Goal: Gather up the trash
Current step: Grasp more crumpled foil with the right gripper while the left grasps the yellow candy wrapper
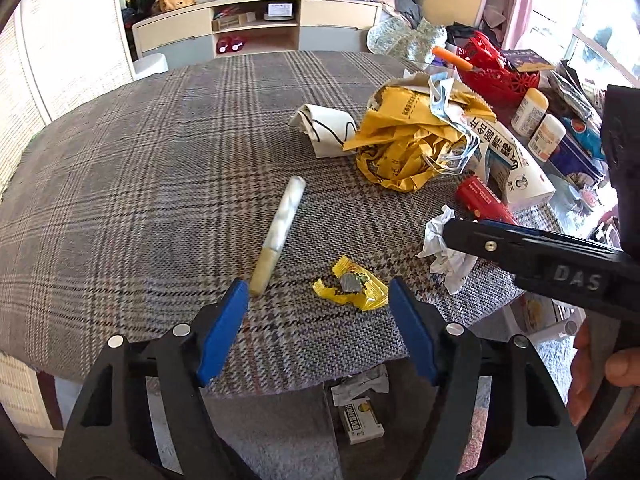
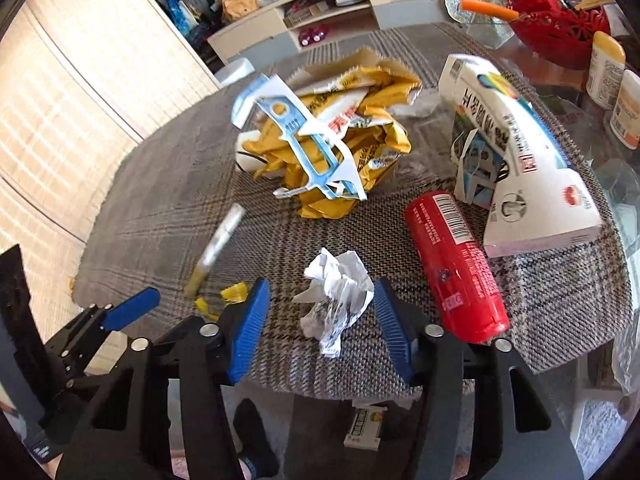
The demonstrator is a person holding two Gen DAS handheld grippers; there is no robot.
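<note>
On the plaid tablecloth [image 1: 140,184] lie a small yellow candy wrapper [image 1: 352,286], a long white-and-cream tube [image 1: 278,234], a crumpled white paper [image 2: 336,300], a red can on its side [image 2: 454,264], a pile of yellow bags [image 2: 340,136] and a white carton [image 2: 520,152]. My left gripper [image 1: 318,296] is open, with the yellow wrapper between its blue pads. My right gripper [image 2: 320,300] is open around the crumpled paper; in the left wrist view it comes in from the right [image 1: 452,236] beside that paper [image 1: 444,252].
A red basket [image 1: 496,68] and white pill bottles [image 1: 538,120] stand at the table's right side. A small box [image 1: 360,420] lies on the floor under the near table edge. A TV cabinet [image 1: 256,24] is behind the table.
</note>
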